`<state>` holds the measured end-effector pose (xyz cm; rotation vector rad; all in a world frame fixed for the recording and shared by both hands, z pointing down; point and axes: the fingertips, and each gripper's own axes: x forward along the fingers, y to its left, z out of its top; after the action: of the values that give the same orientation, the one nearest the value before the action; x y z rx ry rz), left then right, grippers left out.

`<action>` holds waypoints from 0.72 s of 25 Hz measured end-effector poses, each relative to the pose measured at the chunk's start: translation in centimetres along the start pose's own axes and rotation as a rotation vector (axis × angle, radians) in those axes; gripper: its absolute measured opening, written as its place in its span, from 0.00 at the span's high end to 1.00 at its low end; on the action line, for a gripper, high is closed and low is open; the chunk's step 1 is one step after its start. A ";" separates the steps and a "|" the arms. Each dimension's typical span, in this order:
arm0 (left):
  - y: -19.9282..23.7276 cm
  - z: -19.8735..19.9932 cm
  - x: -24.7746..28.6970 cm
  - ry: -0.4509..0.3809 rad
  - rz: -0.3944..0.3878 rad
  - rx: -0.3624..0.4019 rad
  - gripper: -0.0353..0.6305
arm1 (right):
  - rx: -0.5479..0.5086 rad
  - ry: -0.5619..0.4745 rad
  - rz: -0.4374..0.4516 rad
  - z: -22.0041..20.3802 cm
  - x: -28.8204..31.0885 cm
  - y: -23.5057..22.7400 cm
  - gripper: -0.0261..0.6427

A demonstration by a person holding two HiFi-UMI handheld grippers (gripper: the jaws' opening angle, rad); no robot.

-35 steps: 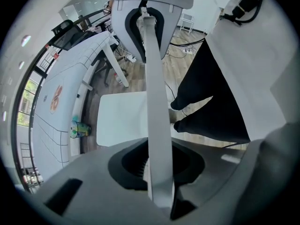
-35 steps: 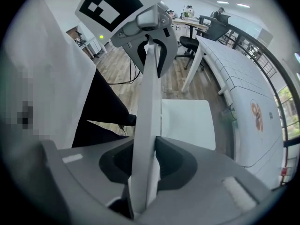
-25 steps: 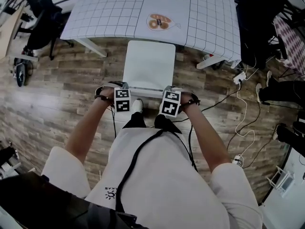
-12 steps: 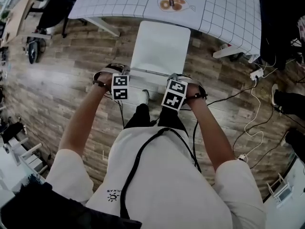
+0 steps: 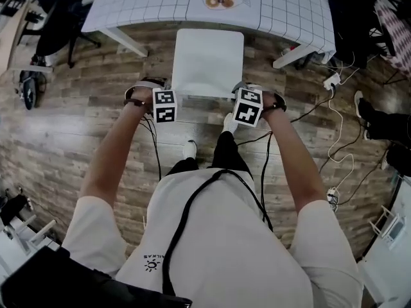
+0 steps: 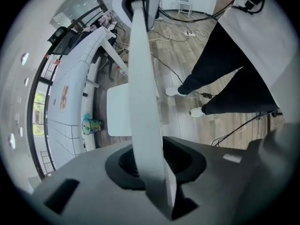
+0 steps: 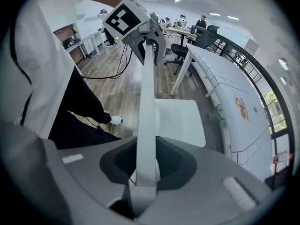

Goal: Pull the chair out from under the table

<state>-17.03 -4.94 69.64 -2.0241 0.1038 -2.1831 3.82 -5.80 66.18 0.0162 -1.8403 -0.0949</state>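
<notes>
The white chair [image 5: 207, 59] is seen on the wooden floor [image 5: 77, 127] just before the bench [image 5: 154, 5], which is covered by a gridded cloth; nearly all of its seat lies clear of the bench, with only the far edge of the seat at the bench's near edge. The top rail of the backrest [image 6: 140, 78] is flanked by both tools. The left hand-held gripper [image 5: 166, 101] is pointed straight down at the rail's left end; the rail is passed between its jaws, but a dark gap is shown beside it, so it is not pinched there and the jaws are taken as apart. The right hand-held gripper [image 5: 247, 106] is set at the rail's right end, tilted steeply down; its jaws are closed onto the rail, which is clamped between them. A white shoe [image 5: 189, 149] is seen on the floor behind the chair; cables [image 5: 334, 108] are trailed across the floor at the right.
</notes>
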 end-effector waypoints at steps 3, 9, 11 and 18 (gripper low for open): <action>-0.8 -0.5 0.4 0.037 0.002 0.064 0.78 | 0.006 0.057 -0.013 0.0 0.4 0.4 0.83; -2.1 -1.7 0.4 0.023 0.037 0.106 0.77 | -0.016 0.234 -0.081 0.5 1.4 1.3 0.82; -2.4 -1.7 0.2 0.023 0.048 0.123 0.77 | -0.004 0.266 -0.087 0.4 1.3 1.7 0.82; -1.1 -1.4 -0.2 0.022 0.048 0.138 0.77 | 0.021 0.280 -0.096 0.0 0.6 1.2 0.82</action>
<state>-18.47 -3.91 69.54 -1.9046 0.0046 -2.1211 3.69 -4.66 66.85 0.1272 -1.5602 -0.1338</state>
